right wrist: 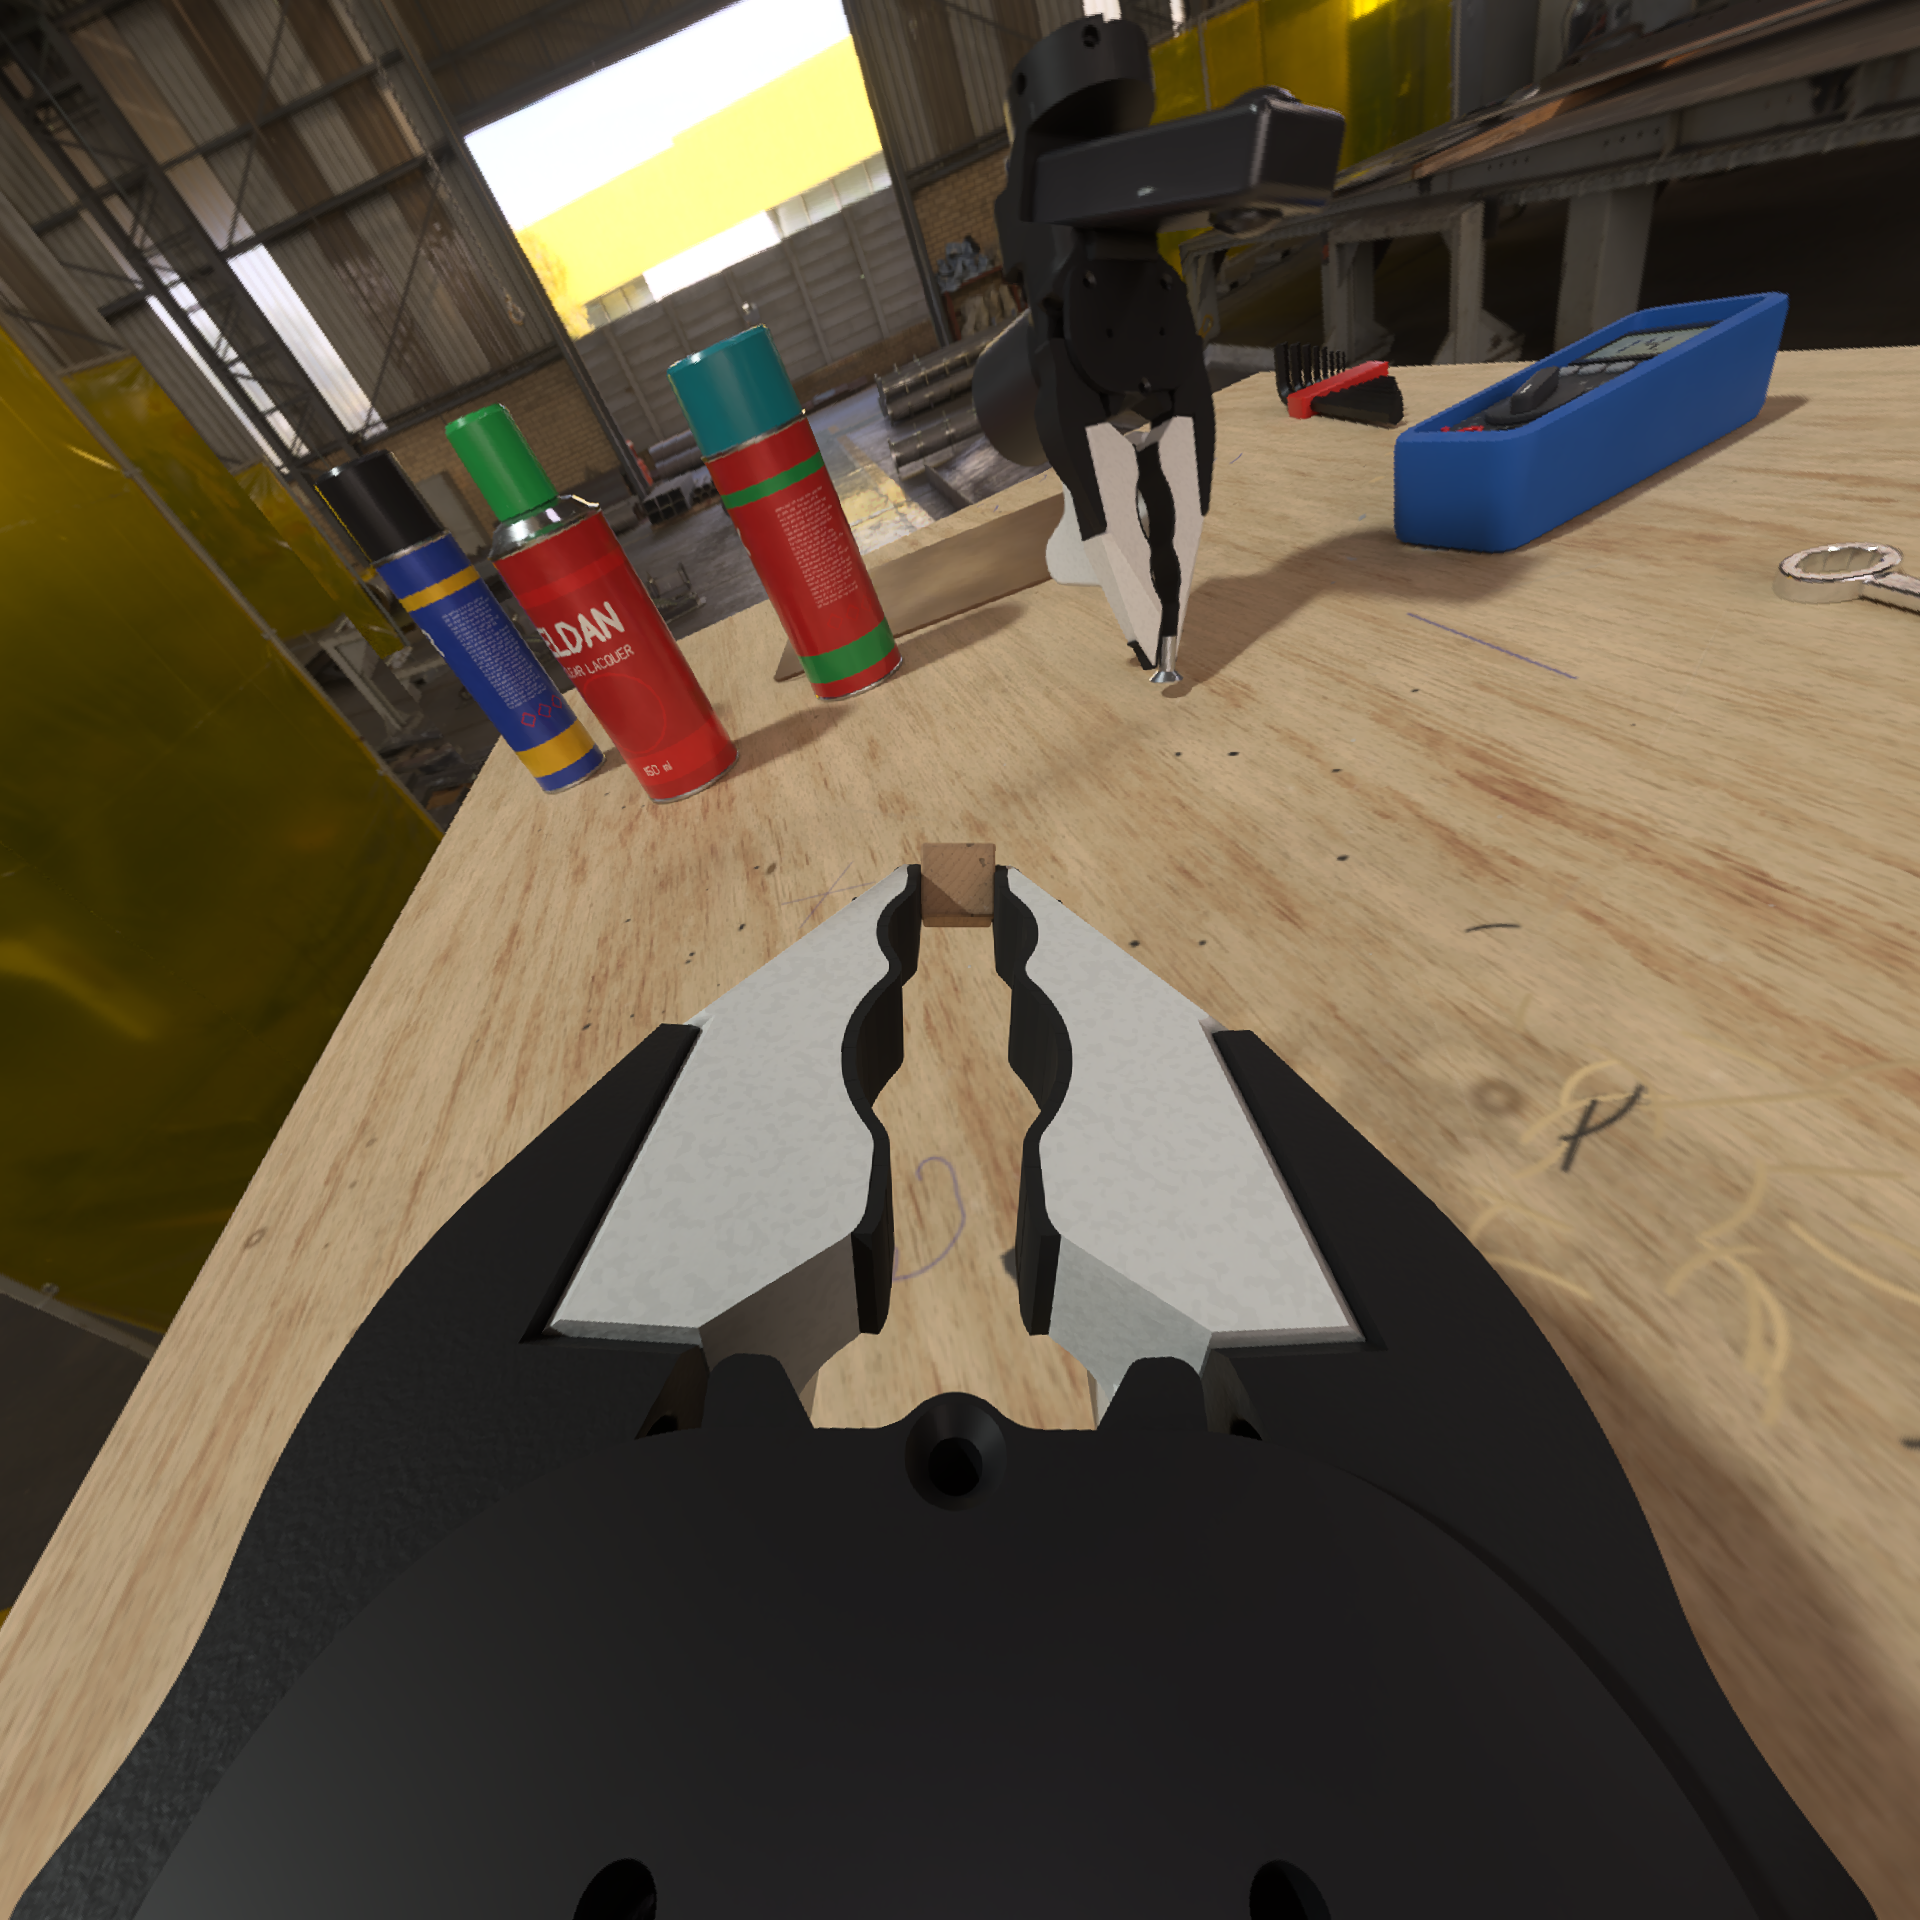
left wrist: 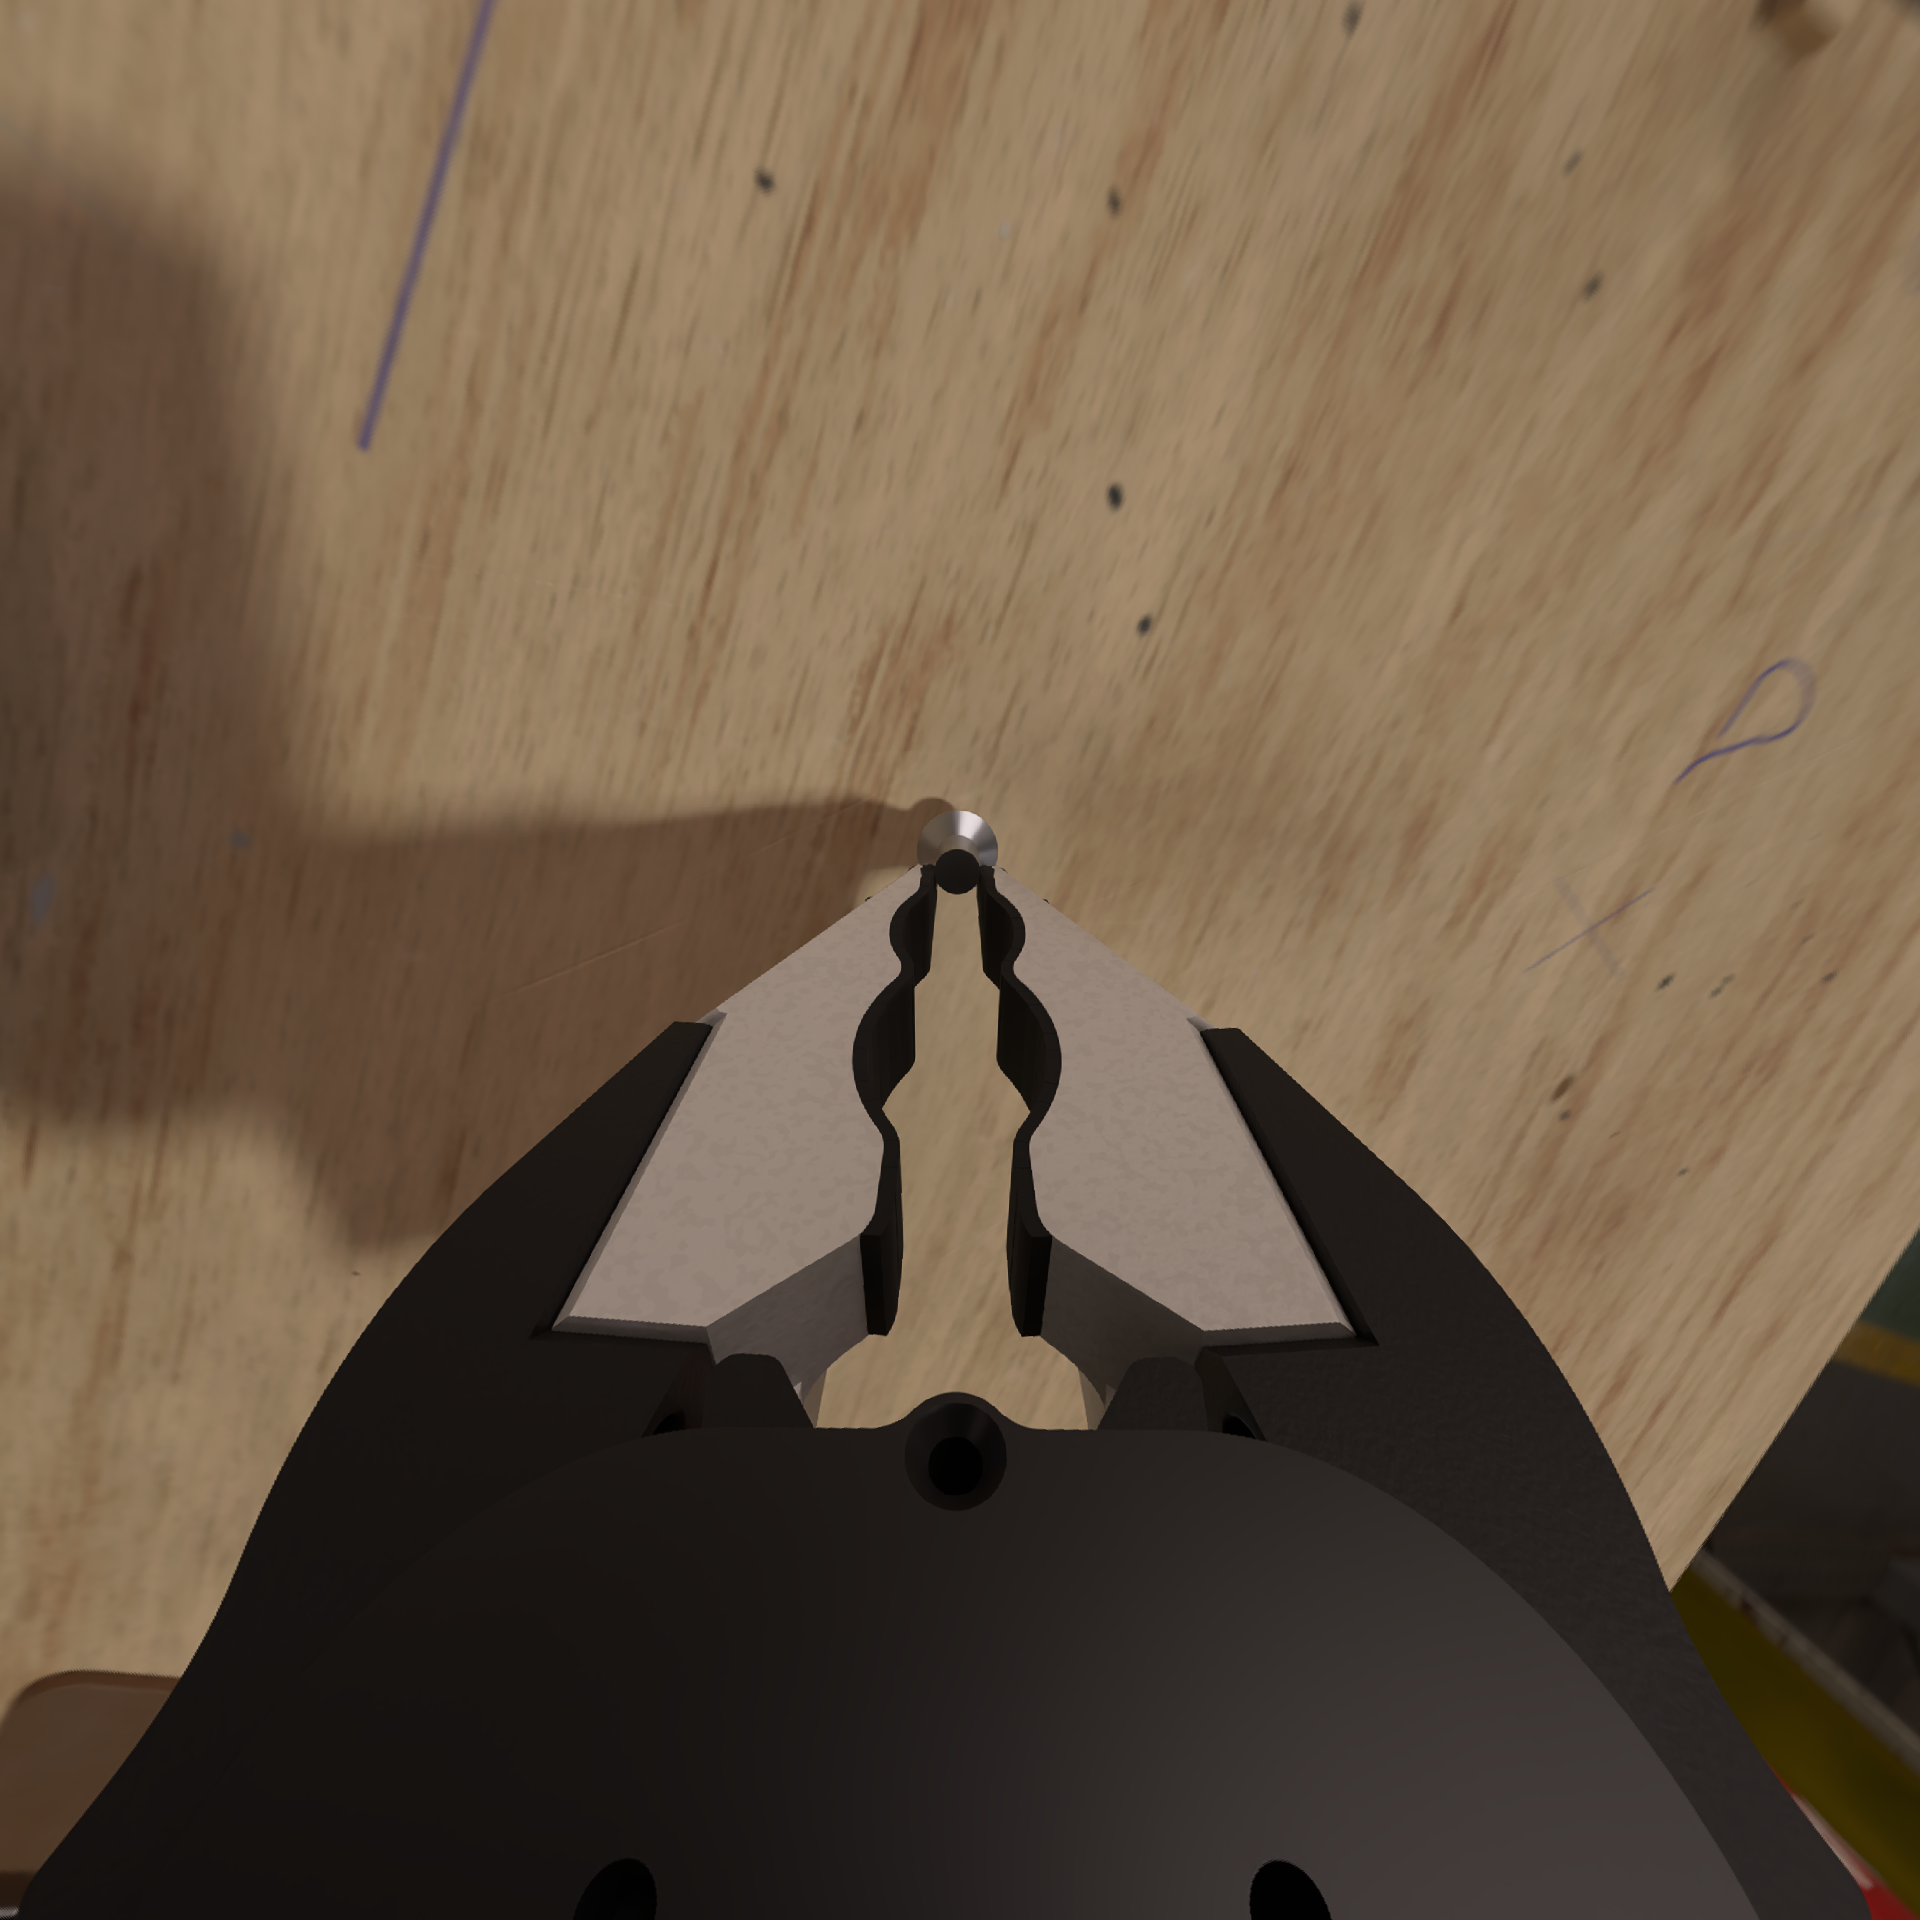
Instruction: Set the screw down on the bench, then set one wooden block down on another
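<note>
My left gripper [left wrist: 957, 871] is shut on a small steel screw [left wrist: 958, 837], pointing almost straight down at the plywood bench [left wrist: 1143, 468]. In the right wrist view the left gripper [right wrist: 1155, 649] holds the screw [right wrist: 1164, 665] head down, its head at the bench surface [right wrist: 1351, 935]. My right gripper [right wrist: 957, 883] is shut on a small wooden block [right wrist: 957, 881] at its fingertips, held above the bench. No other wooden block shows in either view.
Three spray cans [right wrist: 613, 644] stand near the bench's left edge, beside a flat brown board [right wrist: 956, 566]. A blue tray with a meter [right wrist: 1590, 416], a red-and-black hex key set [right wrist: 1340, 384] and a ring spanner [right wrist: 1839, 577] lie far right.
</note>
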You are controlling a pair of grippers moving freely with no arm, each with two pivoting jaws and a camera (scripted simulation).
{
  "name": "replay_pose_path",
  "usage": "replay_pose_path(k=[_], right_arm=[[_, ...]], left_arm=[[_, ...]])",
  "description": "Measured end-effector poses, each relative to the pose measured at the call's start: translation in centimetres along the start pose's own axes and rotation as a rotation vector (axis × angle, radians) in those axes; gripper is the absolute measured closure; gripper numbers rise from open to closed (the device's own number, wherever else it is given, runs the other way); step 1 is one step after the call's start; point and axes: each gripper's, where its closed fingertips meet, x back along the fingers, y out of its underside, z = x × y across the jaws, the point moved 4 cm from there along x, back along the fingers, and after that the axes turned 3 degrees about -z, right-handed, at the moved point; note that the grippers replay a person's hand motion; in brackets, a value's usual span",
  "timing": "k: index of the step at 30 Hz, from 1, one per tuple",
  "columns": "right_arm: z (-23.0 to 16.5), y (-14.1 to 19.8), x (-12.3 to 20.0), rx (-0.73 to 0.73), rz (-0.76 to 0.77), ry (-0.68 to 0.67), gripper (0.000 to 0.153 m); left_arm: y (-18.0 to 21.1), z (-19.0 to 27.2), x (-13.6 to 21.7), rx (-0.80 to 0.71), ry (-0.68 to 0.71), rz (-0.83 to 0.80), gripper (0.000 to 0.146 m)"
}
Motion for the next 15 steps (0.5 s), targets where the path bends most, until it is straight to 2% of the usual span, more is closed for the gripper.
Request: replay_pose_path(k=[4,8,10,12,15], right_arm=[[0.2,-0.2,0.2,-0.015,0.014,0.004,0.14],[0.2,-0.2,0.1,-0.024,0.017,-0.007,0.14],[0.0,-0.1,-0.1,-0.015,0.007,-0.017,0.14],[-0.6,0.2,-0.7,0.005,-0.022,-0.04,0.14],[-1.8,1.1,-1.5,0.09,-0.1,-0.075,0.14]], left_arm=[[-1.5,2.2,3.5,0.022,-0.055,0.134,0.139],[-5.2,8.2,7.0,0.01,-0.117,0.225,0.138],[-7.6,11.3,5.7,0.011,-0.115,0.206,0.138],[-9.6,13.8,2.5,-0.029,-0.107,0.129,0.138],[-11.1,15.8,-3.0,-0.182,-0.091,-0.04,0.138]])
